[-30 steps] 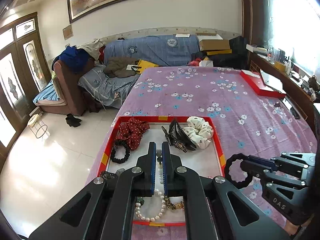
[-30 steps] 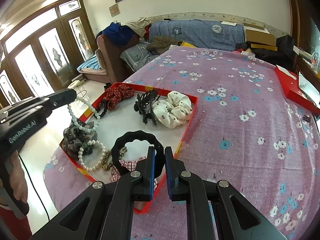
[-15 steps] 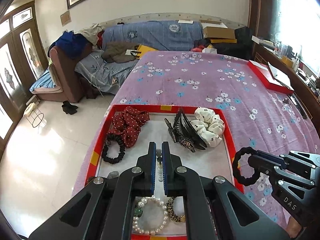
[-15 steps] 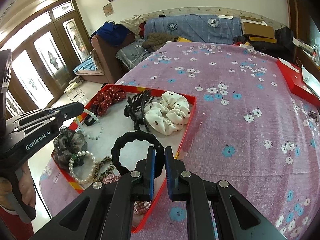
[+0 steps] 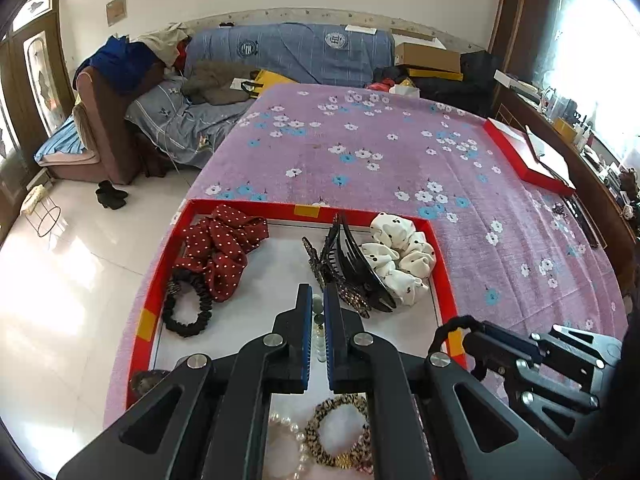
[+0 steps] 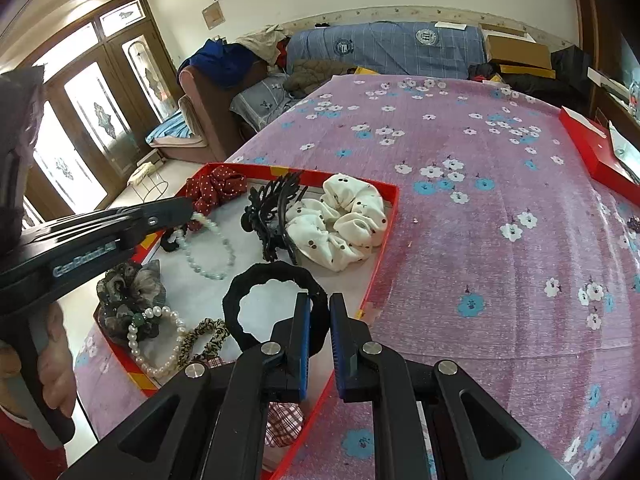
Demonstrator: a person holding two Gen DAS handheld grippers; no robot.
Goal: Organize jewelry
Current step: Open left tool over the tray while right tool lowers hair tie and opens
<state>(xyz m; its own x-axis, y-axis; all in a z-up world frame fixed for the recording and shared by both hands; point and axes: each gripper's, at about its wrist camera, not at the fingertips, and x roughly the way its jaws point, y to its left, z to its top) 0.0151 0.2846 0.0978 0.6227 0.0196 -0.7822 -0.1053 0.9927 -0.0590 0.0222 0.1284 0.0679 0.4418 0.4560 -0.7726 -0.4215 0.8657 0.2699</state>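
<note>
A purple cloth with blue and white flowers (image 6: pixel 500 208) covers a wide table in a living room, and a shallow red tray (image 5: pixel 442 264) with a pale floor sits at its near edge. The left gripper (image 5: pixel 318 304) hangs over the tray's middle, its jaws closed on a pale green bead bracelet (image 6: pixel 208 252) that dangles from its tip down to the tray floor. Ahead of it and to its left lie a red polka-dot scrunchie (image 5: pixel 224 248) and a black hair tie (image 5: pixel 184 312); ahead to its right, a black claw clip (image 5: pixel 352 268) leans against a white scrunchie (image 5: pixel 400 260). Beneath it lie a pearl bracelet (image 6: pixel 156 344) and a leopard-print hair tie (image 5: pixel 336 432). The right gripper (image 6: pixel 319 312) hovers over the tray's right rim, its jaws pinched on a black scalloped hair ring (image 6: pixel 272 300) that stands out ahead of its tips. A grey-green floral scrunchie (image 6: pixel 128 300) lies to its left, near the tray's corner.
</note>
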